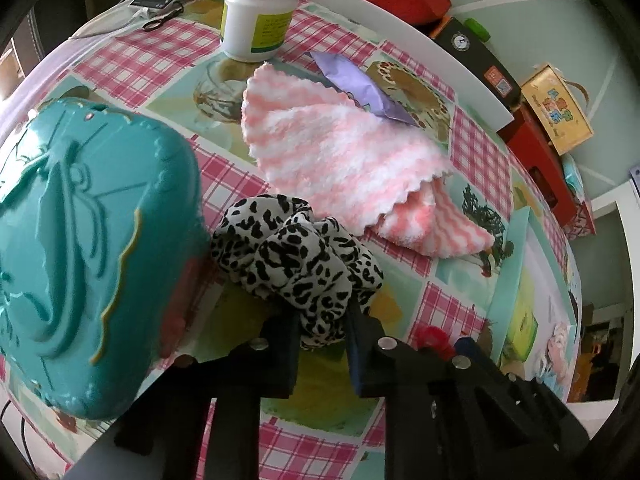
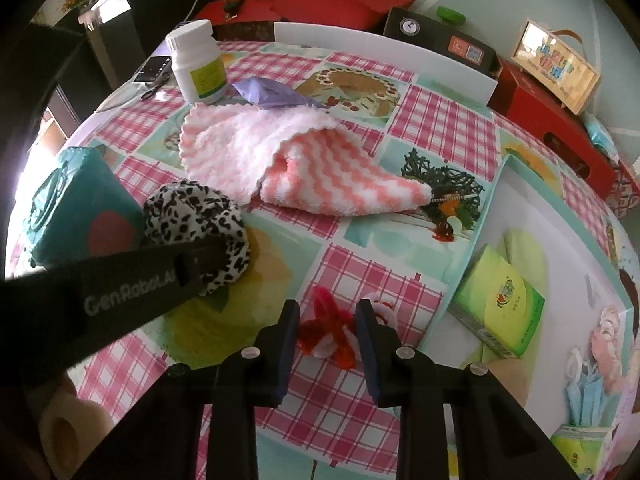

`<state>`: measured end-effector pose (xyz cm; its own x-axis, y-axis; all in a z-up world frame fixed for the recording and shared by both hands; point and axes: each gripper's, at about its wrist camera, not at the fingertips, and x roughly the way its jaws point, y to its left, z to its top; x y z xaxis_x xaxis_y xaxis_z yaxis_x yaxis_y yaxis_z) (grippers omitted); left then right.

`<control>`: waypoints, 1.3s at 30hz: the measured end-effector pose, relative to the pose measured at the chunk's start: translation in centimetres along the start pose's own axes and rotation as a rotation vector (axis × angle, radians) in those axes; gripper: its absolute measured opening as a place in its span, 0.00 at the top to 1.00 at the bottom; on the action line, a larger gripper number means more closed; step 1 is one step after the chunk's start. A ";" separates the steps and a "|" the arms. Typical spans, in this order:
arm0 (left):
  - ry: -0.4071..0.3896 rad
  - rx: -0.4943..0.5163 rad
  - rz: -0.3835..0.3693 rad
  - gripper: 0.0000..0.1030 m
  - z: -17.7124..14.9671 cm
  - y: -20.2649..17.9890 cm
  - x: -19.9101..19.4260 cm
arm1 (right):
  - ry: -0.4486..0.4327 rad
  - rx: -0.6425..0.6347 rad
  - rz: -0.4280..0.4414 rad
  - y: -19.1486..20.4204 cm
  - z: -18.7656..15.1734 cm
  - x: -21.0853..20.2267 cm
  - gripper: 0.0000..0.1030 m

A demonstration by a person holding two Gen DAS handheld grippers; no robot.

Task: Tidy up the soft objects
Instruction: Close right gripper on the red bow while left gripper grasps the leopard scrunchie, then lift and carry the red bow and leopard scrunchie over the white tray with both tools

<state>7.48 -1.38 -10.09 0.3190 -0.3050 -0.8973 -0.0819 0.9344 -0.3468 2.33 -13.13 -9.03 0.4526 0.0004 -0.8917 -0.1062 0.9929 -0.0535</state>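
Note:
A leopard-print scrunchie (image 1: 296,256) lies on the checked tablecloth next to a teal box (image 1: 80,248). My left gripper (image 1: 323,314) is shut on the scrunchie's near edge, and the fabric fills the gap between the pads. In the right wrist view the scrunchie (image 2: 192,212) shows with the left gripper's finger across it. A small red and white fuzzy tie (image 2: 332,332) sits on the cloth between the fingers of my right gripper (image 2: 326,308), whose pads touch it on both sides. A folded pink and white striped towel (image 2: 300,160) lies beyond both.
A white bottle (image 2: 198,64) and a purple packet (image 2: 272,92) stand behind the towel. To the right, a teal-rimmed tray (image 2: 500,184) holds a green tissue pack (image 2: 500,300) and face masks (image 2: 588,396). Red boxes (image 2: 560,120) line the far edge. Scissors (image 1: 162,20) lie far left.

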 end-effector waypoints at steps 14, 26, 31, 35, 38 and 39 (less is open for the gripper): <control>0.021 0.054 -0.031 0.83 -1.0 -0.1 -1.0 | -0.052 0.038 0.028 -0.3 -0.4 -1.3 0.98; 0.024 0.084 -0.006 0.83 -1.0 -0.6 -0.9 | -0.103 0.085 0.066 -2.0 -0.3 -3.1 0.94; 0.019 0.082 0.001 0.83 -0.9 -0.5 -0.9 | -0.070 0.068 0.052 -1.8 -0.7 -2.4 0.81; 0.022 0.079 -0.005 0.83 -0.9 -0.2 -1.0 | -0.054 0.088 0.037 -2.3 -1.0 -2.1 0.68; 0.024 0.078 -0.005 0.83 -0.8 -0.2 -0.9 | -0.036 0.106 0.043 -2.9 -1.4 -1.8 0.68; 0.026 0.078 -0.005 0.83 -0.8 -0.2 -0.9 | -0.033 0.113 0.048 -3.0 -1.4 -1.8 0.68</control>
<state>6.44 -1.45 -9.45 0.2946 -0.3135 -0.9028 -0.0060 0.9441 -0.3297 0.63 -16.24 -7.89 0.4788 0.0498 -0.8765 -0.0288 0.9987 0.0410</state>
